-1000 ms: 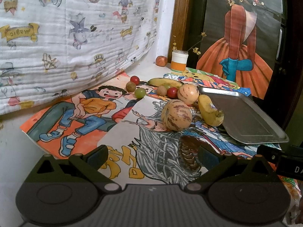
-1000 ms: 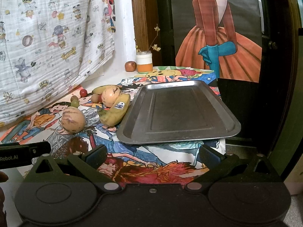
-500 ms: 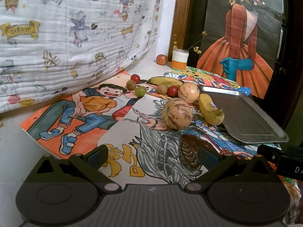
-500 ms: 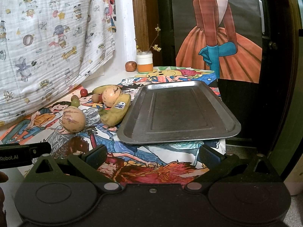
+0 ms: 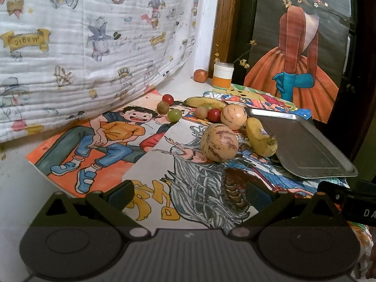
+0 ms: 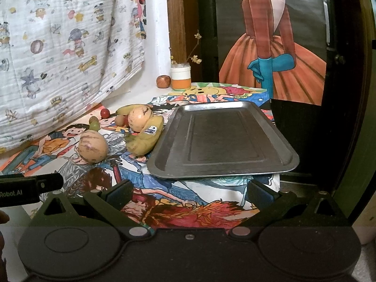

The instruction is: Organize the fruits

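A cluster of fruit lies on drawn posters: a striped melon (image 5: 219, 142) (image 6: 92, 146) nearest, a second striped melon (image 5: 233, 116) (image 6: 140, 117) behind it, a yellow banana (image 5: 260, 136) (image 6: 146, 136) against the metal tray (image 5: 303, 143) (image 6: 277, 138), another banana (image 5: 204, 102) further back, plus small red, green and brown fruits (image 5: 174, 114). The tray holds nothing. My left gripper (image 5: 189, 191) is open, short of the near melon. My right gripper (image 6: 189, 191) is open in front of the tray's near edge.
A small apple (image 5: 200, 75) and a white-and-orange jar (image 5: 222, 74) stand at the back by the wooden door frame. A patterned white cloth (image 5: 82, 35) hangs along the left. The tray overhangs the table's right edge. The other gripper's body (image 6: 23, 188) shows at the left.
The left wrist view has shifted slightly, with the fruit a little higher and further right in it. The right gripper is almost still. No fruit has moved.
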Demonstrator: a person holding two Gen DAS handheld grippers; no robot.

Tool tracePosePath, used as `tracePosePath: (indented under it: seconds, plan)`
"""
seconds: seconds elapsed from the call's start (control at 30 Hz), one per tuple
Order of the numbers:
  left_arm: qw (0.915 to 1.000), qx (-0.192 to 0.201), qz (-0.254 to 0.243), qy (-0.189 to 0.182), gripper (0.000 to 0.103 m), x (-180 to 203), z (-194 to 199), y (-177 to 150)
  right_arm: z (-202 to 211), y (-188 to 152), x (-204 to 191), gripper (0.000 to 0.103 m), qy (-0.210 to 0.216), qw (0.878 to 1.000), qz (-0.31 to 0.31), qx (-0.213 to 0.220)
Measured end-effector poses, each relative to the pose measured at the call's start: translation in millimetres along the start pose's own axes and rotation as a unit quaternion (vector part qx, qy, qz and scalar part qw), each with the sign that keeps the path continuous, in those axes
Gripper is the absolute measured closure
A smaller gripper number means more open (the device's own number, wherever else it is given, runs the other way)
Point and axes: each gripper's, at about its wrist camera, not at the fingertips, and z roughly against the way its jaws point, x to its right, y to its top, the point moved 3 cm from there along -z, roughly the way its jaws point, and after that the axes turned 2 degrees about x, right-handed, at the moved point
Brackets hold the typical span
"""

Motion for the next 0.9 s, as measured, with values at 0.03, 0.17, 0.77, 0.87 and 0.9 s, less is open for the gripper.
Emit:
tracePosePath:
  seconds: [0.03, 0.17, 0.77, 0.87, 0.9]
  plan:
    - [1.0, 0.0, 0.0, 0.001, 0.0, 0.0, 0.6, 0.3, -0.3, 0.4, -0.6, 0.0, 0.0, 1.0, 0.0, 0.0]
    - [0.9999, -0.004, 0.001, 0.009, 0.0, 0.4, 3.1, 1.9, 0.7, 0.1, -4.2, 0.0, -0.004, 1.0, 0.007, -0.003]
    - [0.9994, 0.032, -0.015, 0.005, 0.0, 4.9, 70.1, -4.7, 78.8, 2.8, -21.1, 0.0, -0.027, 0.997, 0.049, 0.051]
    - [0.9991, 0.038, -0.01, 0.017, 0.0, 0.5, 79.0, -4.7, 87.7, 2.4, -26.4, 0.0, 0.005, 0.997, 0.053, 0.059]
    - [0.999, 0.039, -0.006, 0.021, 0.0, -1.6, 80.1, -4.3, 90.5, 2.3, -27.4, 0.0, 0.029, 0.996, 0.054, 0.061]
